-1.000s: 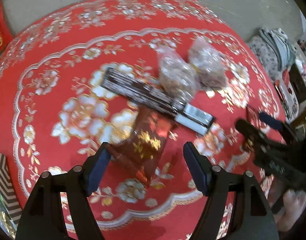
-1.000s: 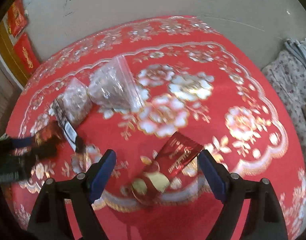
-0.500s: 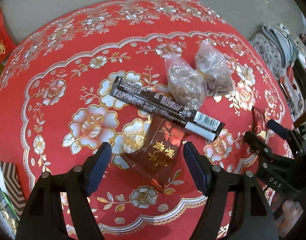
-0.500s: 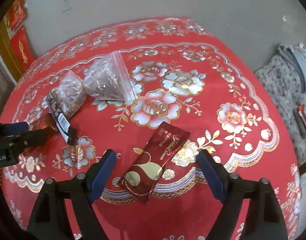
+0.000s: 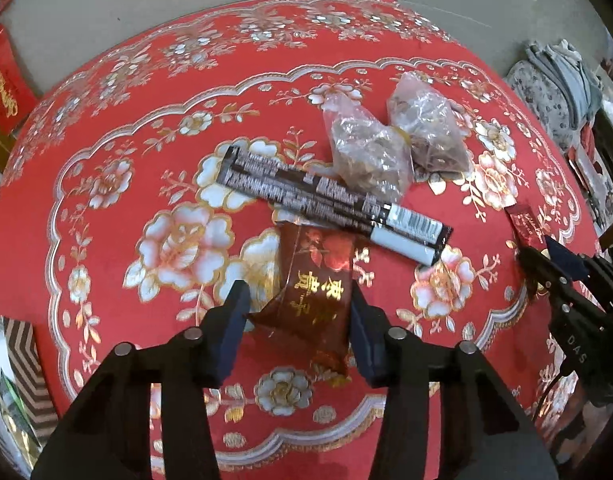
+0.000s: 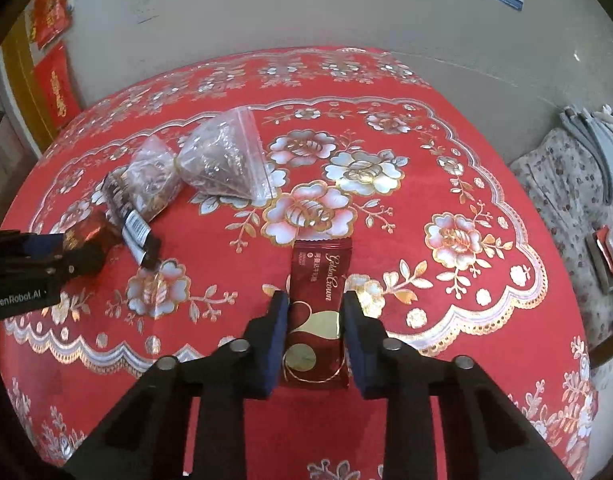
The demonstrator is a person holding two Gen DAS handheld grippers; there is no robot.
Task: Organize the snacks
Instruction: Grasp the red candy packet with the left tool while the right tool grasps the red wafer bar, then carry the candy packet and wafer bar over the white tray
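1. The left gripper (image 5: 296, 320) is closing on a brown snack packet (image 5: 310, 300); its pads seem to touch both edges.
2. The right gripper (image 6: 312, 334) is closing on a red wafer packet (image 6: 316, 312) and squeezes its sides.
3. A long black bar (image 5: 330, 200) lies at 12 o'clock from the brown packet on the red tablecloth (image 5: 146, 320), with two clear bags (image 5: 366, 152) at 1 o'clock.

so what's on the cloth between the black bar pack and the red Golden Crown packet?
Nothing, only bare red tablecloth between the black bar pack and the Golden Crown packet, as seen in the right wrist view.
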